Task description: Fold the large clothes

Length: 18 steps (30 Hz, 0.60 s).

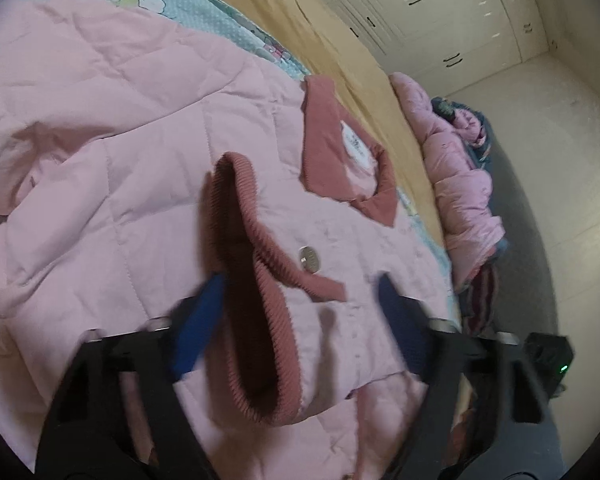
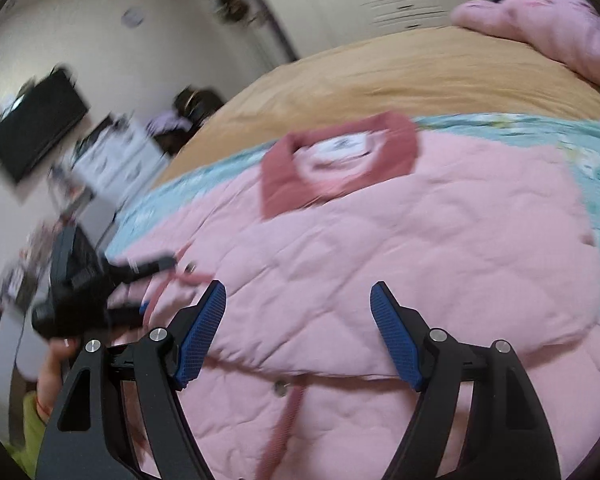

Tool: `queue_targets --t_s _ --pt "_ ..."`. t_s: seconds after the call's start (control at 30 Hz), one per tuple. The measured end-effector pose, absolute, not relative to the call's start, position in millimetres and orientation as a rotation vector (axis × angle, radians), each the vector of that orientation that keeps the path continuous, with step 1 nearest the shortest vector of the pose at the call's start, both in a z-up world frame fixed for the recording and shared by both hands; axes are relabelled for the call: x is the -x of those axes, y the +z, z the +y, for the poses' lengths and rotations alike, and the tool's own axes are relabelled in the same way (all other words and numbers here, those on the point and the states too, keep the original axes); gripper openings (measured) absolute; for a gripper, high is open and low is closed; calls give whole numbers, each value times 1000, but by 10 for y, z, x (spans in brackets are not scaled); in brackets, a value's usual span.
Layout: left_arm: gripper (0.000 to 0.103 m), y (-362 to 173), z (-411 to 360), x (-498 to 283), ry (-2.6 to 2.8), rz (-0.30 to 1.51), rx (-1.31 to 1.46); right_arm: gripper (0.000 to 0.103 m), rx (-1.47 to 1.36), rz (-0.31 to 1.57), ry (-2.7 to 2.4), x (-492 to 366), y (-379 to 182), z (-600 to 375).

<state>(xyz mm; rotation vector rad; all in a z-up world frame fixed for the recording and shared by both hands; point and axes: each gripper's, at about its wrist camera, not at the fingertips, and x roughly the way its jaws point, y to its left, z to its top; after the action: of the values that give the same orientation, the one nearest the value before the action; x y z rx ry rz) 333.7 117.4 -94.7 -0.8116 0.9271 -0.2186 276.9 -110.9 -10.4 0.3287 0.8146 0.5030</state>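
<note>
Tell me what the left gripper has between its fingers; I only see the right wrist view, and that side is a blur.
Observer: The left gripper is open, and the ribbed sleeve cuff lies between its fingers, jaws apart.
Operator: Any fastener near that cuff?
Observer: Yes, a silver snap button sits on the pink jacket right beside the cuff.
Operator: Anything off the bed on that side?
Observer: A black device with a green light sits past the bed's edge.

White wardrobe (image 1: 440, 12), wall television (image 2: 36, 124)
</note>
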Motion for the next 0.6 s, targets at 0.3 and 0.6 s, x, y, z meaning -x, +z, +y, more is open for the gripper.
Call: queue_targets --t_s 0.3,0.6 --pt "7 -647 1142 -3273 -221 798 701 74 -513 733 351 -2829 -100 -1699" --pt "6 43 1190 -3137 -193 561 516 74 -569 619 215 -2819 -17 -2141"
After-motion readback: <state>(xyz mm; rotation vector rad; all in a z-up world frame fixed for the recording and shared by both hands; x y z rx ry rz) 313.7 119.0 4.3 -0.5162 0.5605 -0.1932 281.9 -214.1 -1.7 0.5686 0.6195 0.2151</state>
